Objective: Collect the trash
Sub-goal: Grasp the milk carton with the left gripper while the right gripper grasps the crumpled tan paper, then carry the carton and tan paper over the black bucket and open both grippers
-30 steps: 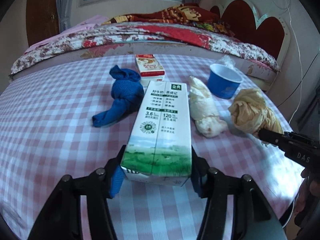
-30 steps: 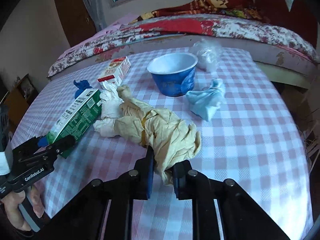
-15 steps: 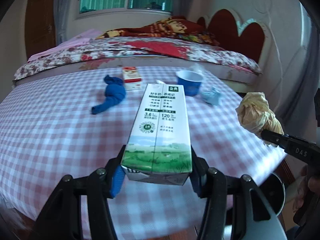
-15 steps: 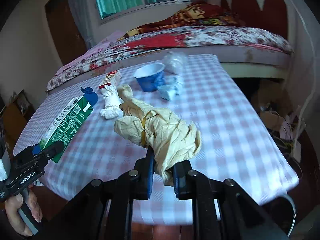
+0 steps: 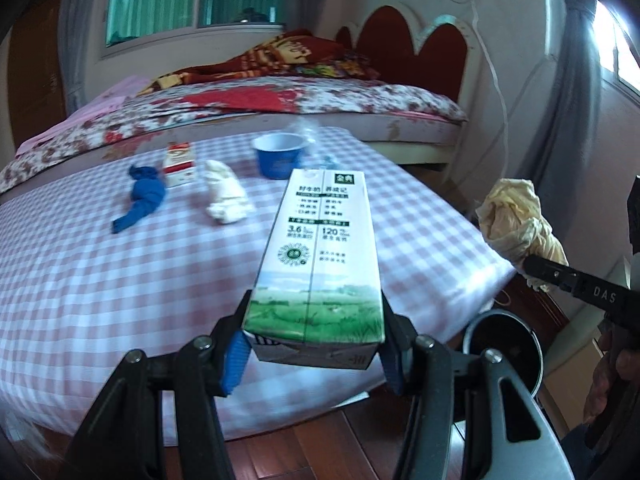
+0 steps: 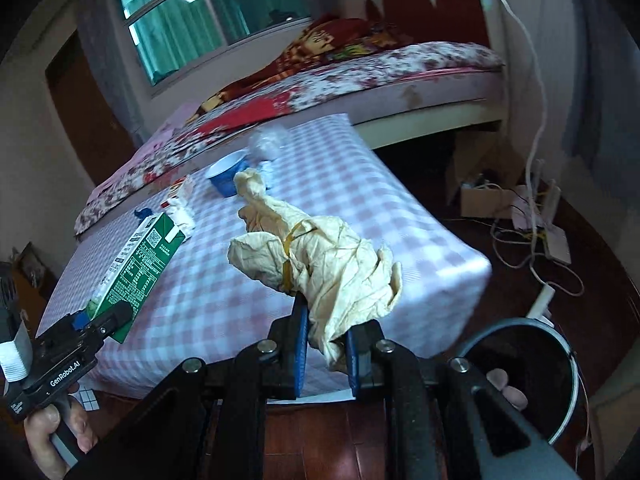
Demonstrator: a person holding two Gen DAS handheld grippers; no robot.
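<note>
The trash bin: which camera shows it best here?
The right wrist view: the trash bin shows its dark open mouth and rim at lower right, on the floor past the table's edge. In the left wrist view the trash bin is partly hidden behind the left tongs holding the milk carton.

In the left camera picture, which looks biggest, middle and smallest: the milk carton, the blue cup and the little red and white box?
1. milk carton, biggest, though it is held closest to the camera
2. blue cup
3. red and white box, smallest

The cup and box look close in size.
</note>
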